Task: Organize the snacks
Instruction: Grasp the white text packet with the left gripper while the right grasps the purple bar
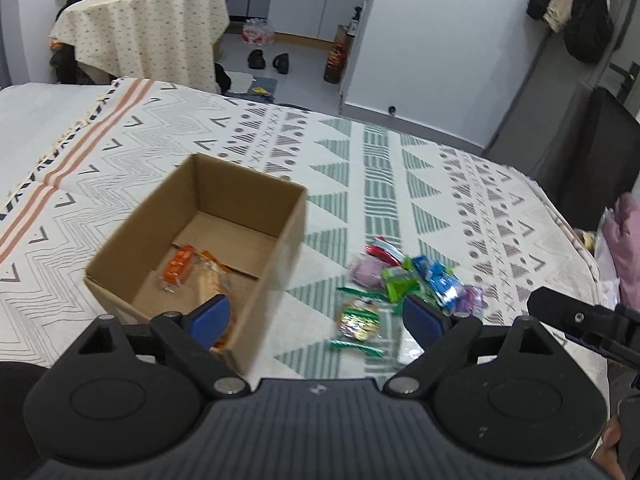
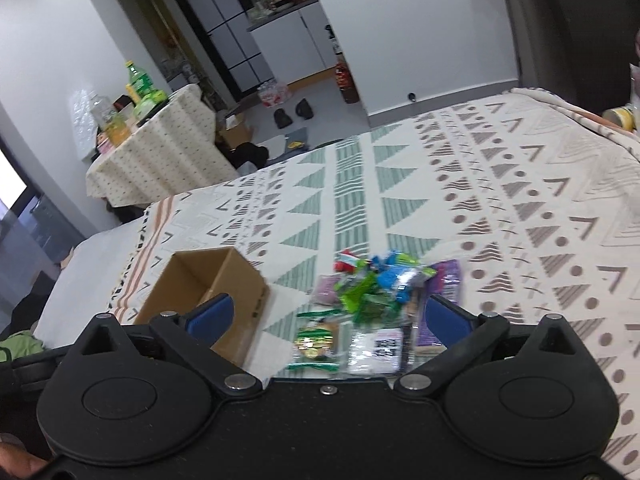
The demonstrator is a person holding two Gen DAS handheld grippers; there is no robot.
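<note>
An open cardboard box [image 1: 248, 240] [image 2: 244, 284] sits on the patterned bedspread, with orange snack packets [image 1: 182, 266] inside near its front wall. Right of the box lies a pile of snacks [image 1: 404, 280] [image 2: 372, 296]: green, blue, purple and red wrappers, plus a green-and-gold packet [image 1: 356, 322] [image 2: 314, 340] nearest me. My left gripper [image 1: 318, 322] hovers open over the box's front right corner, nothing between its blue pads. My right gripper [image 2: 330, 318] is open just above the snack pile, empty. A clear packet with a QR label [image 2: 380, 350] lies between its fingers' line.
The bedspread [image 1: 400, 184] stretches wide behind and right of the pile. Beyond the bed stand a small cloth-covered table [image 1: 148, 28] with bottles, slippers [image 1: 268, 60] on the floor and a dark cabinet [image 1: 600, 152] at the right. The right gripper's body [image 1: 588, 320] juts in at the left view's right edge.
</note>
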